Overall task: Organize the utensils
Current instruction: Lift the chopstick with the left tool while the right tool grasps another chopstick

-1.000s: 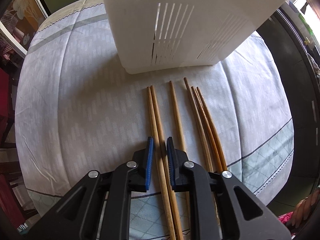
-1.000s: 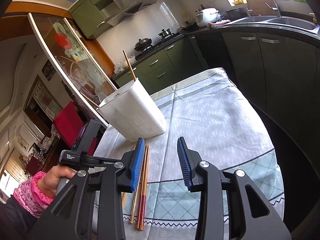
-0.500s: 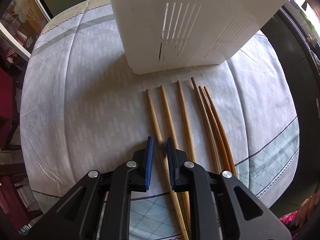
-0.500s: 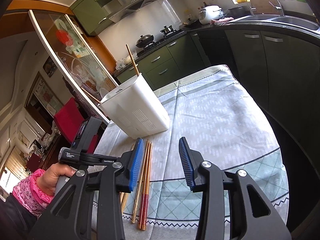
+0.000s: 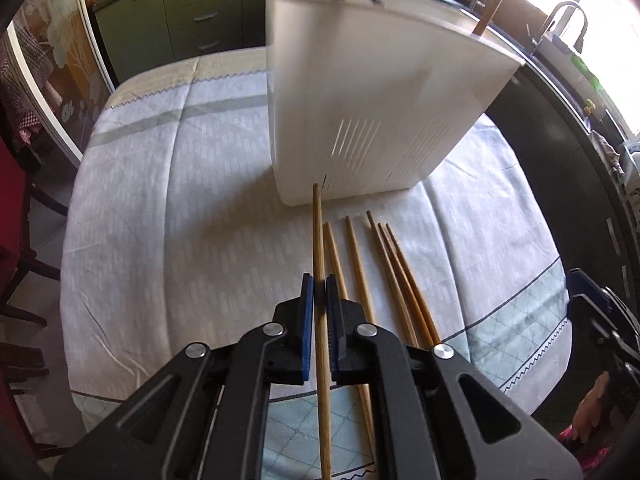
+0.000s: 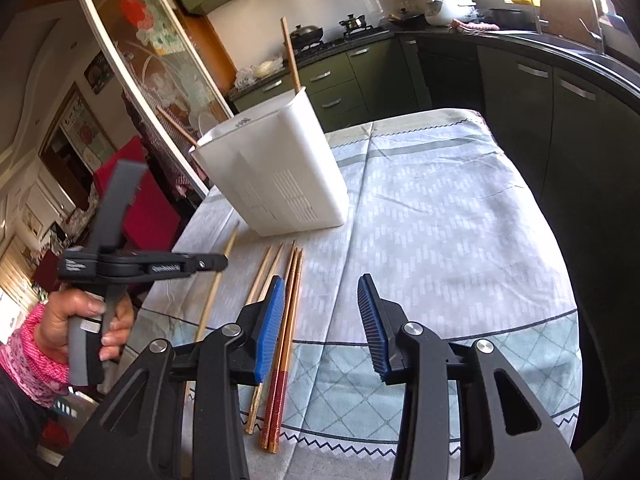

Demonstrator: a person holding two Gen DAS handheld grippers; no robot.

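Gripping one chopstick [image 5: 318, 240]: left gripper [image 5: 319, 288], blue pads pressed on the wooden shaft from both sides, having just closed on it. The stick runs straight ahead between the pads, its far tip reaching the foot of the holder [image 5: 372, 100]; its near end passes back under the gripper body. In the right wrist view the same stick [image 6: 218, 276] hangs slanted from the left gripper [image 6: 224, 261], its upper end clear of the cloth.

Just right of the left gripper, on the cloth: five chopsticks [image 5: 396, 268] lying roughly parallel, tips toward the holder; the three rightmost bunch together.

Ahead of the left gripper: white slotted holder, upright, two sticks standing in it, one at each end.

Right gripper [image 6: 322, 312]: jaws apart, nothing between them. Its left pad [image 6: 270, 328] overlaps the loose chopsticks [image 6: 286, 316] in view; whether it touches them cannot be told. Two of these have red near ends. The holder [image 6: 276, 172] stands ahead and to the left.

Hand [image 6: 80, 324] in a pink patterned sleeve, left of the right gripper, grasping the left gripper's handle.

Under everything: tablecloth [image 6: 440, 208], pale with a checked border. Beyond the table: green kitchen cabinets [image 6: 340, 80].
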